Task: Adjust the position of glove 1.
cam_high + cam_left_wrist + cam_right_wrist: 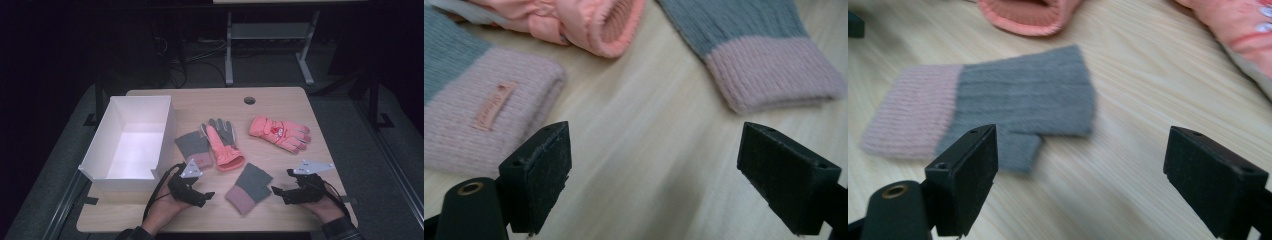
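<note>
A light wooden worktop [280,100] with rounded corners and a cable hole near its far edge is seen in a dark room; grey floor, cables and the metal legs of another table are seen beyond it. A white open box [131,142] stands at the worktop's left side. Four gloves are laid out: a grey knitted mitten with a pink cuff [248,188] near the front, a second grey mitten [194,148] just right of the box, a pink glove with grey fingers [222,145] beside that one, and a pink ski glove [280,132] farther right.

The front mitten lies flat between the two grippers, touched by neither. The right gripper [281,193] is held just to its right, low over the worktop; in the right gripper view the mitten [983,112] is seen ahead of the jaws and toward the left one. The jaws are spread wide, with nothing between them.

The left gripper [206,196] is held just left of the mitten, its jaws likewise wide apart over bare wood.
</note>
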The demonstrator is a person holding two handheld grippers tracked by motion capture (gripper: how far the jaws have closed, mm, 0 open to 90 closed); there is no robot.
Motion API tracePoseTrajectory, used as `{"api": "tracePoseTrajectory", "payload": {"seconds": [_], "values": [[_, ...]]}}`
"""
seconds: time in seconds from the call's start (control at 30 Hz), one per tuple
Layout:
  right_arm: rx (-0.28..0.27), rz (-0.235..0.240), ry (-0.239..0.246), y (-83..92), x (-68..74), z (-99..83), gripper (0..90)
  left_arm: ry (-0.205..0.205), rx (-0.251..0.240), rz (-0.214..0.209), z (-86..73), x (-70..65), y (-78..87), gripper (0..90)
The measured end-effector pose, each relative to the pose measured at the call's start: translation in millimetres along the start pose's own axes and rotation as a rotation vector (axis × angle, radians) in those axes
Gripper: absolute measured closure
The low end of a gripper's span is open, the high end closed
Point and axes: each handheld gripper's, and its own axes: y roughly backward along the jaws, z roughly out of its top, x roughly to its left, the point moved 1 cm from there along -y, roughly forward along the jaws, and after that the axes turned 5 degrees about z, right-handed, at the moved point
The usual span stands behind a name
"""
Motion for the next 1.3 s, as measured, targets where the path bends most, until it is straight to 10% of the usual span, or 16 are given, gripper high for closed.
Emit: {"api": "tracePoseTrajectory", "payload": {"seconds": [0.3, 0.87, 1.3], "values": [[-0.016, -0.032, -0.031, 10.2, -10.3, -9.0, 13.7, 0.069, -0.024, 0.075, 18.0, 12.2, -3.6, 15.5], [-0.013, -0.019, -0.033, 10.1, -9.8, -8.8, 13.8, 0.233, -0.027, 0.26, 50.8, 49.8, -21.3, 53.9], [-0.015, -0.013, -0.032, 10.7, -10.0, -9.0, 13.9, 0.24, 0.043, 0.396, 52.9, 76.6, -43.7, 58.4]]}}
